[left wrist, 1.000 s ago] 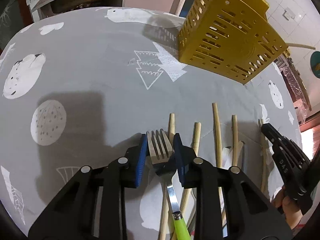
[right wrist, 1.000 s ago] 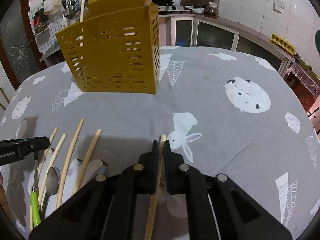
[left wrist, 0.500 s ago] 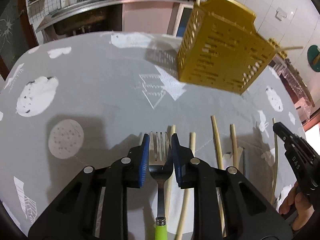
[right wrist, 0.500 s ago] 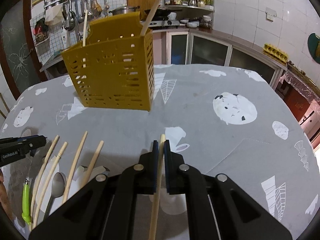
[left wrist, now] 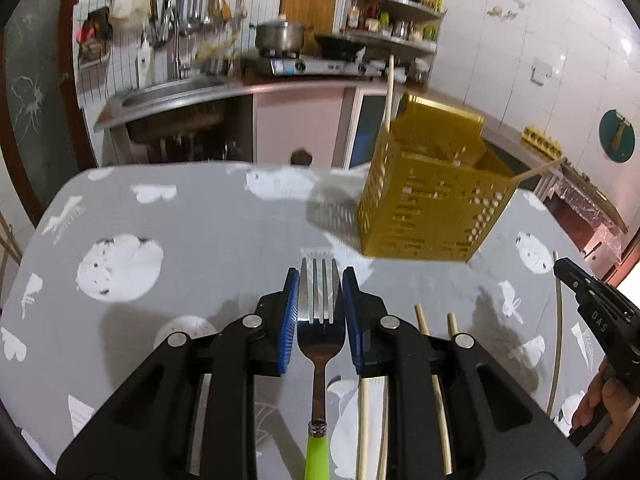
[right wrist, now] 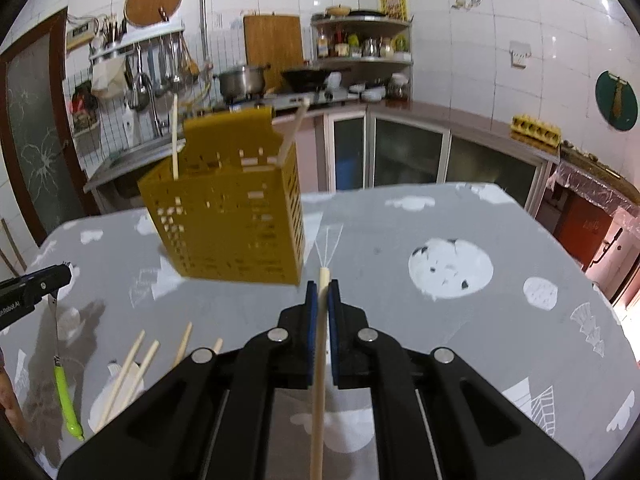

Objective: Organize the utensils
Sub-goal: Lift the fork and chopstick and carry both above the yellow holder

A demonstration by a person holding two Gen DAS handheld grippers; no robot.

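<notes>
- Left gripper [left wrist: 320, 304]: blue pads clamp a green-handled fork [left wrist: 319, 312], held above the table [left wrist: 200, 232].
- Right gripper [right wrist: 322, 300]: clenched on one chopstick [right wrist: 320, 344].
- Yellow holder [right wrist: 228, 216] stands ahead; loose chopsticks [right wrist: 132, 368] lie on the cloth.

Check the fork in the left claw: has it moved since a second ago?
Yes. The fork rose off the tablecloth, away from the chopsticks lying there.

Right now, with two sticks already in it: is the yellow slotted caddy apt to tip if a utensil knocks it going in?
Probably somewhat. The caddy stands tall on a narrow base, and its walls are mostly slots, so it is likely light plastic. It holds only two chopsticks as ballast, and the tablecloth under it may let it slide rather than topple.
</notes>
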